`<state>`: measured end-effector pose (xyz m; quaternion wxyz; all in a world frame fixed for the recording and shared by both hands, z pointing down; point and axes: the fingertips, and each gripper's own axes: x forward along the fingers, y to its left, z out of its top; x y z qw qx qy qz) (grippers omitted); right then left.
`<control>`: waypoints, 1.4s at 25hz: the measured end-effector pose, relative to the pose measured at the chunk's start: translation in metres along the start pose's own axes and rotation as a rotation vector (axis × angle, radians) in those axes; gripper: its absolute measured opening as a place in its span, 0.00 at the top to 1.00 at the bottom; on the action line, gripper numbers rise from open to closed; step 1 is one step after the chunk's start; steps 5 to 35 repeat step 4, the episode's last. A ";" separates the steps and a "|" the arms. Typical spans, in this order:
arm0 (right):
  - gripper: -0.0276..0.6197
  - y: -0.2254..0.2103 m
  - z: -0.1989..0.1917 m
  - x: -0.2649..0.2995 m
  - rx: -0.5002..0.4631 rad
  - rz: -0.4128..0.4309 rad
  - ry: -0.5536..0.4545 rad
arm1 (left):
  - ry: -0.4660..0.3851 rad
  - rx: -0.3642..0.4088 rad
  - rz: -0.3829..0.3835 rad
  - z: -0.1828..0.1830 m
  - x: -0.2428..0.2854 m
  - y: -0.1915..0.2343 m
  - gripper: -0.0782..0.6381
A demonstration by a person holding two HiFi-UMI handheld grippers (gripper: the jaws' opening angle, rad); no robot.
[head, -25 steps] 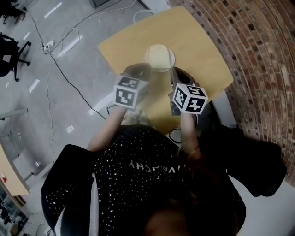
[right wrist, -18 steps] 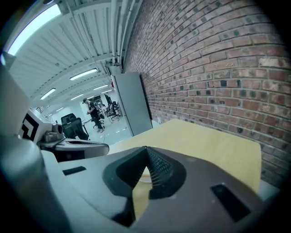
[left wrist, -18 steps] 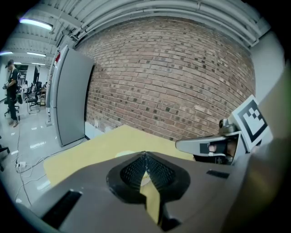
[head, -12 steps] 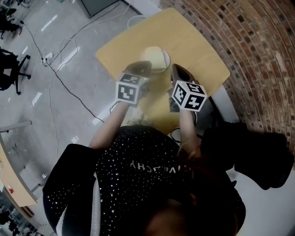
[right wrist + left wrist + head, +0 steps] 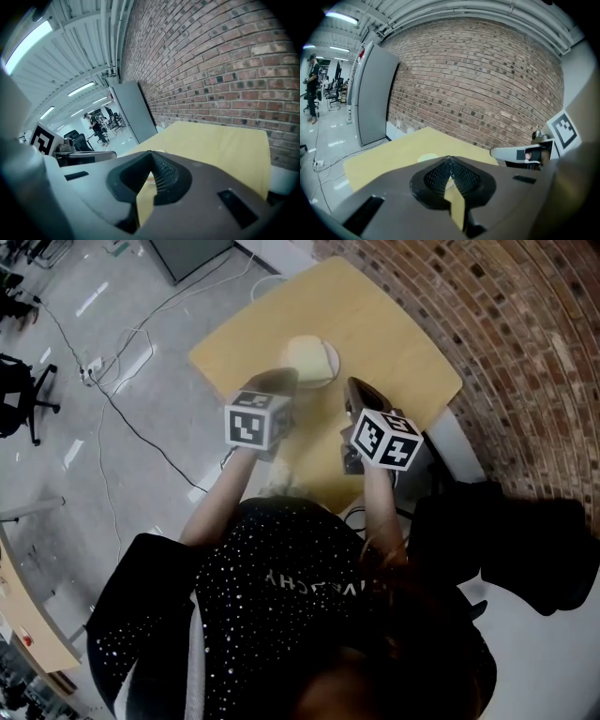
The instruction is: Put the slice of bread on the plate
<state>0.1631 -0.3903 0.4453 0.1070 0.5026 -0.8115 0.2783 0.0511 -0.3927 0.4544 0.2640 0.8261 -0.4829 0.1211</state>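
A round white plate (image 5: 332, 367) sits on the yellow wooden table (image 5: 394, 343), and a pale cream slice of bread (image 5: 304, 358) lies on it. My left gripper (image 5: 281, 379) hovers just short of the plate's near left rim, jaws shut with nothing between them. To the plate's right, a little back from it, my right gripper (image 5: 354, 386) is also shut and empty. In the left gripper view the plate (image 5: 425, 158) shows as a pale disc just beyond the closed tips of the left gripper (image 5: 449, 159). The right gripper (image 5: 151, 153) hides most of the plate in its own view.
A brick wall (image 5: 525, 343) curves round the table's far and right sides. Cables (image 5: 122, 381) trail over the grey floor on the left, near a black office chair (image 5: 19, 395). A dark bundle (image 5: 525, 540) lies at the right. A grey cabinet (image 5: 370, 93) stands beyond the table.
The right gripper has rolled a little and drifted slightly away from the plate. The left gripper stays where it was. Both remain shut.
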 end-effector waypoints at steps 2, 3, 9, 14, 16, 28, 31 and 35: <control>0.94 -0.001 -0.003 -0.003 0.002 -0.003 0.003 | 0.002 -0.006 -0.004 -0.003 -0.001 -0.001 0.88; 0.94 -0.002 -0.005 -0.005 0.004 -0.005 0.005 | 0.004 -0.008 -0.007 -0.004 -0.001 -0.002 0.88; 0.94 -0.003 -0.006 -0.007 0.006 -0.006 0.006 | 0.006 -0.010 -0.009 -0.005 -0.002 -0.003 0.88; 0.94 -0.003 -0.006 -0.007 0.006 -0.006 0.006 | 0.006 -0.010 -0.009 -0.005 -0.002 -0.003 0.88; 0.94 -0.003 -0.006 -0.007 0.006 -0.006 0.006 | 0.006 -0.010 -0.009 -0.005 -0.002 -0.003 0.88; 0.94 -0.003 -0.006 -0.007 0.006 -0.006 0.006 | 0.006 -0.010 -0.009 -0.005 -0.002 -0.003 0.88; 0.94 -0.003 -0.006 -0.007 0.006 -0.006 0.006 | 0.006 -0.010 -0.009 -0.005 -0.002 -0.003 0.88; 0.94 -0.003 -0.006 -0.007 0.006 -0.006 0.006 | 0.006 -0.010 -0.009 -0.005 -0.002 -0.003 0.88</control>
